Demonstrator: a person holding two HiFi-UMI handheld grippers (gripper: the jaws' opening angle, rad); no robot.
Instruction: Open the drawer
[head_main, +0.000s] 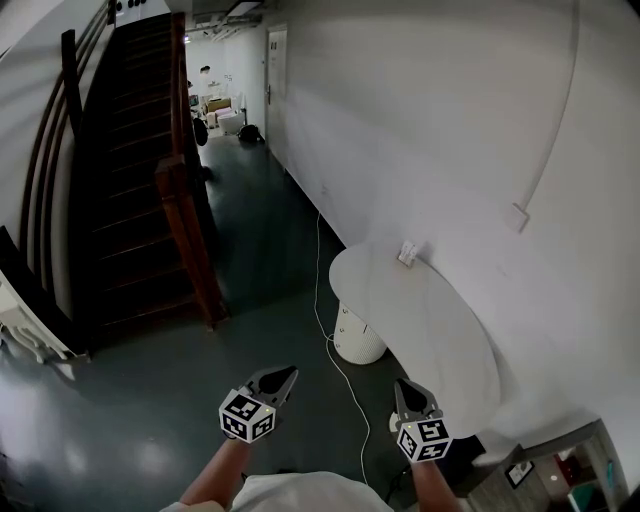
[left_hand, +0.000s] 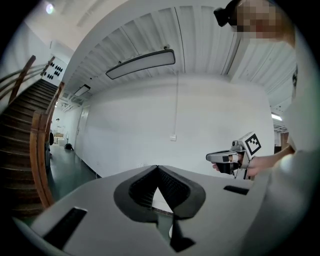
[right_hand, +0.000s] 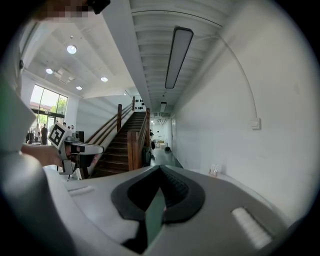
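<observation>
I cannot make out a drawer in any view. In the head view my left gripper (head_main: 290, 372) and right gripper (head_main: 400, 384) hang side by side over the dark floor, near the white oval table (head_main: 420, 320). Both point roughly level and forward. The left gripper view shows the left gripper (left_hand: 157, 167) with its jaws meeting at the tip and nothing between them; the right gripper (left_hand: 210, 157) floats off to its right. In the right gripper view the right gripper (right_hand: 160, 167) also has its jaws together and empty, with the left gripper (right_hand: 100, 148) off to its left.
A wooden staircase (head_main: 140, 180) with a newel post (head_main: 190, 240) rises at the left. A white cylinder (head_main: 357, 338) stands under the table, and a cable (head_main: 335, 355) trails over the floor. A dark low piece of furniture (head_main: 560, 465) sits at the bottom right, along the white wall.
</observation>
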